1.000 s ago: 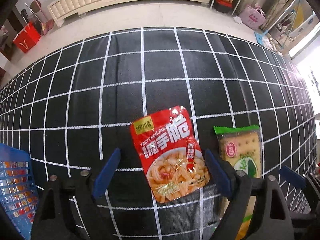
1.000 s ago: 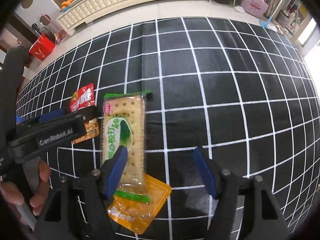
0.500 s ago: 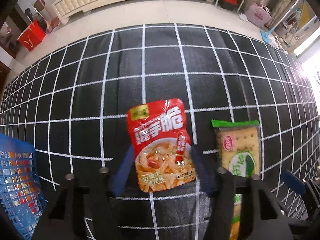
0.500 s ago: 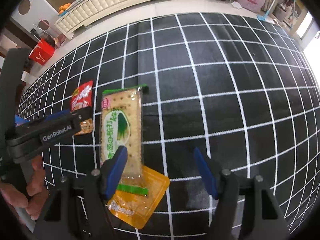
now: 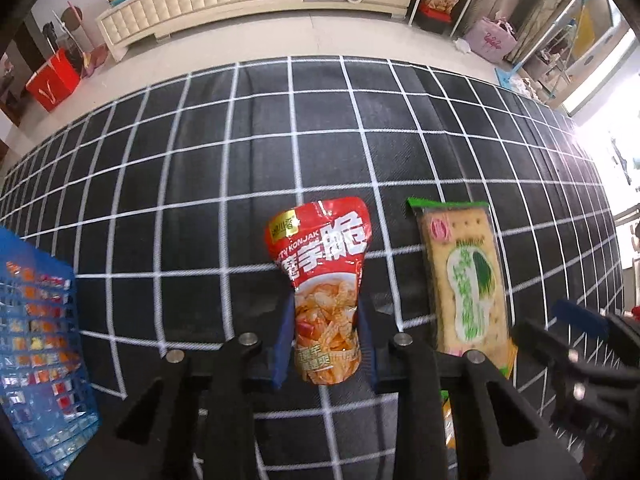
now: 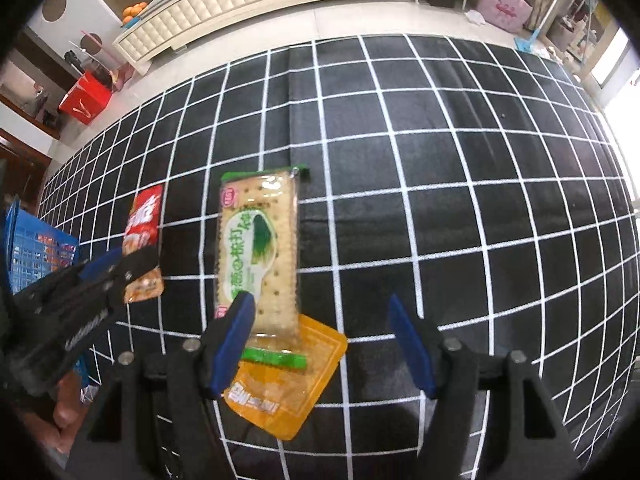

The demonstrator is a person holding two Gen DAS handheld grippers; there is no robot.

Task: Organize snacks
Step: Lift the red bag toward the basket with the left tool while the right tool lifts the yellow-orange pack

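The red konjak pouch [image 5: 326, 296] sits pinched at its lower half between my left gripper [image 5: 325, 344]; both blue fingers [image 5: 282, 344] press against the pouch sides, and the film narrows visibly at the waist where they bite. The pouch top fans out wider, pointing away from me along the finger axis. From the right wrist view the same pouch [image 6: 142, 224] shows as a thin red sliver, tilted edge-on, with the left gripper [image 6: 120, 268] reaching in low from the left side.

Just beside the pouch, to its right, the cracker pack [image 5: 464, 280] lies flat on the table [image 5: 224, 168], long axis running away from me. Its near end overlaps an orange packet [image 6: 288, 380] that lies flat under it.

My right gripper [image 6: 324, 344] hovers over that near end with fingers wide apart, holding nothing. The left finger [image 6: 232, 340] is over the corner of the cracker pack; I cannot tell whether it touches. The right finger is over bare cloth, well clear of the pack.

A blue basket [image 5: 36, 344] with colourful packets visible through its mesh stands at the table's left edge, well apart from the pouch. A hand is partly seen behind the left gripper body.
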